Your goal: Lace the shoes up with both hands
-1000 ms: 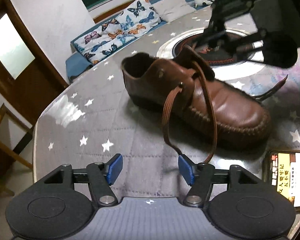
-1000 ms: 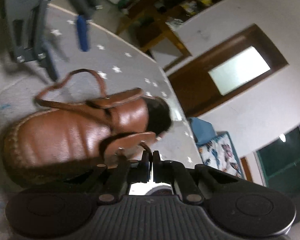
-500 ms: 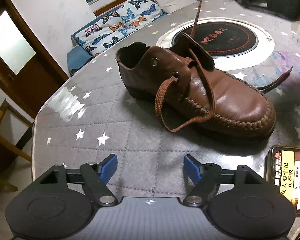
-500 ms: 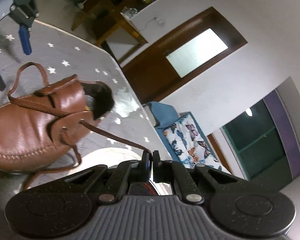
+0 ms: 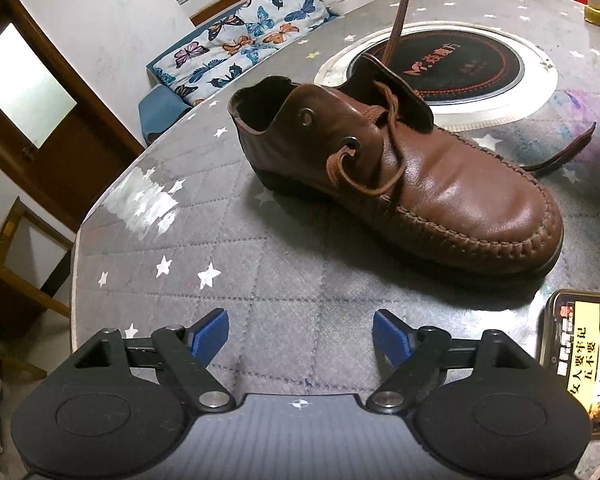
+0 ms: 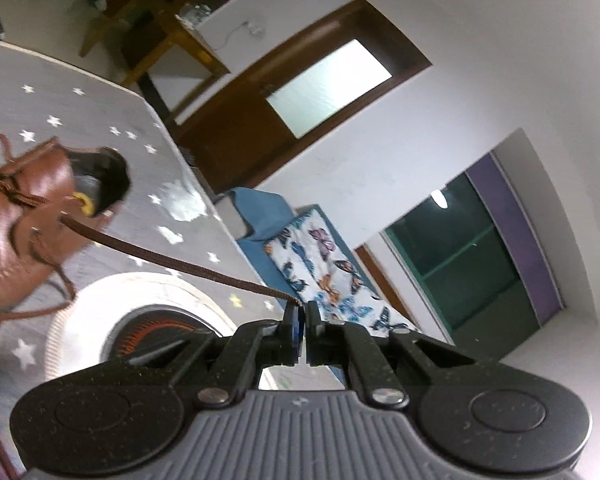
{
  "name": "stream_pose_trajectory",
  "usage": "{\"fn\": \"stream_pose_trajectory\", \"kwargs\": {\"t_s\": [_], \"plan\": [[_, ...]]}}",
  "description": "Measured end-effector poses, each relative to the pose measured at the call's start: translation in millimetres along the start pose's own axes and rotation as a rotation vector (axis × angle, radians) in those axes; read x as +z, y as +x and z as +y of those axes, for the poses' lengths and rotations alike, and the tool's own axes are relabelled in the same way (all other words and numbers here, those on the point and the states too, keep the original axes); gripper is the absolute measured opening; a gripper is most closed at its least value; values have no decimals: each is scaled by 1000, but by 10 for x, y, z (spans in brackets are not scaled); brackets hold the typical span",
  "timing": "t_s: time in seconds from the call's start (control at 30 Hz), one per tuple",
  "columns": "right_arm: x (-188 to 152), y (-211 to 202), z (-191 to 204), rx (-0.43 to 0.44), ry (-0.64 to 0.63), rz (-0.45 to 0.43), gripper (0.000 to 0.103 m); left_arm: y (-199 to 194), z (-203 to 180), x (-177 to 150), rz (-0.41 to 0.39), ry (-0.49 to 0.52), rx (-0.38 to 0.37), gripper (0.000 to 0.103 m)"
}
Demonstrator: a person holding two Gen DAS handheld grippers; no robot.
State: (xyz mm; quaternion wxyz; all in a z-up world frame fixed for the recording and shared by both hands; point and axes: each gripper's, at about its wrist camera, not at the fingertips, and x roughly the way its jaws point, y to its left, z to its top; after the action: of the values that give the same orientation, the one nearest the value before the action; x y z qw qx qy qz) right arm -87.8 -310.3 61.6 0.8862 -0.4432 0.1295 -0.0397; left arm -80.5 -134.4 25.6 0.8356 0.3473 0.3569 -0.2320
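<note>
Brown leather shoe (image 5: 400, 172) upright on the star-quilted table (image 5: 260, 280), toe toward the lower right of the left wrist view, heel opening toward the rounded table edge at upper left. Just behind the shoe, a round induction cooktop (image 5: 460, 64) set flush into the table, tongue overlapping its metal rim in this view. Left gripper (image 5: 300, 334) low over the near side of the table, jaws opening wide, nothing between the blue pads (image 5: 210, 334), only bare quilting. Open stretch of table between that gripper and the shoe sole; more free surface to the left, out to the shiny edge. Phone (image 5: 580, 356) with lit screen lying at the lower right, near the right pad and near the toe. Lace (image 5: 396, 32) looped through the near eyelet, crossing the tongue, then rising taut out of the top of the view. Loose lace end trailing on the table beyond the toe. Right gripper (image 6: 300, 320) pinched together on the lace (image 6: 180, 264), strand stretched straight from the shoe (image 6: 24, 216) eyelet to the closed tips, above the cooktop. Beyond the table edge: wooden door, butterfly-print cushion (image 5: 252, 36) on a blue bench.
</note>
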Motion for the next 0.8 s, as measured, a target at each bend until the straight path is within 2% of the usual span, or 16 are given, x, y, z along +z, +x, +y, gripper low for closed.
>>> {"fn": "stream_pose_trajectory", "kwargs": {"t_s": [0.63, 0.8], "plan": [[-321, 51, -540, -171, 64, 65, 2, 56, -24, 52, 19, 16, 18, 84], [-365, 56, -683, -198, 128, 68, 2, 59, -20, 55, 21, 13, 13, 84]]}}
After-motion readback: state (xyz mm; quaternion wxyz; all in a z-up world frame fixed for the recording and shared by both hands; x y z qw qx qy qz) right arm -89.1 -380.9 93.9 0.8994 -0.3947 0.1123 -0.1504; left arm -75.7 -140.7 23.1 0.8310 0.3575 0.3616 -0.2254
